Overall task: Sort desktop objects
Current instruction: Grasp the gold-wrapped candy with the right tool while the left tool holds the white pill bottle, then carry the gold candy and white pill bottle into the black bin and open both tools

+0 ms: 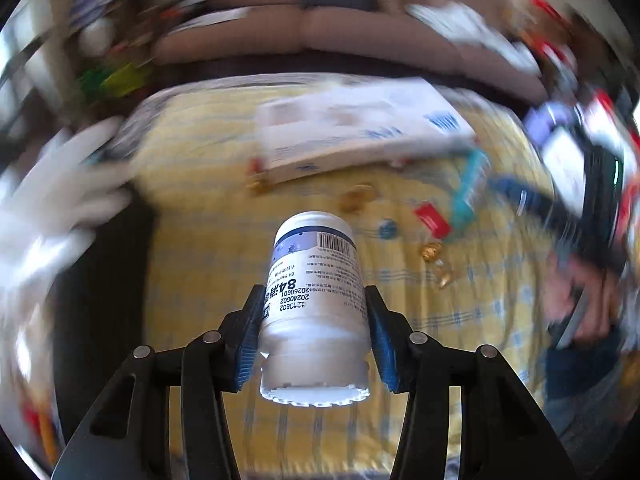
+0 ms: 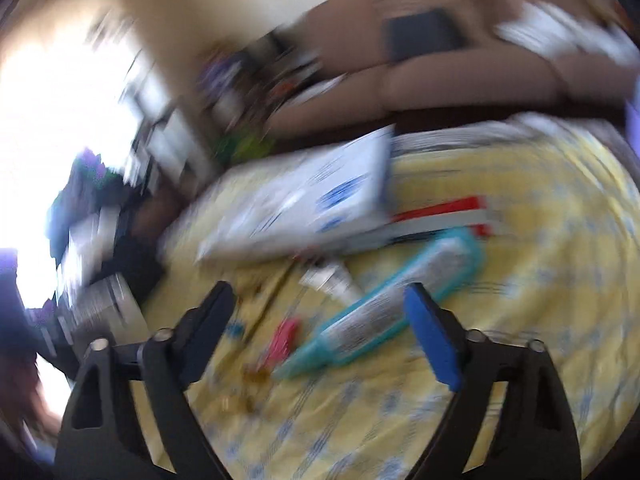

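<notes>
My left gripper (image 1: 314, 320) is shut on a white plastic bottle (image 1: 316, 292) with a blue band and barcode label, held above the yellow checked tablecloth (image 1: 200, 184). My right gripper (image 2: 320, 312) is open and empty above the same cloth (image 2: 540, 240). A teal-edged brush (image 2: 400, 304) lies just beyond its fingers; it also shows in the left wrist view (image 1: 468, 192). A white flat box (image 1: 360, 132) lies at the far side of the table, also in the right wrist view (image 2: 304, 208). Both views are motion-blurred.
Small gold wrapped pieces (image 1: 434, 252), a red item (image 1: 432, 220) and a blue cap (image 1: 386, 228) lie on the cloth. A red and grey book (image 2: 440, 216) lies beside the box. A brown sofa (image 1: 320, 36) stands behind. White cloth (image 1: 52, 200) is at left.
</notes>
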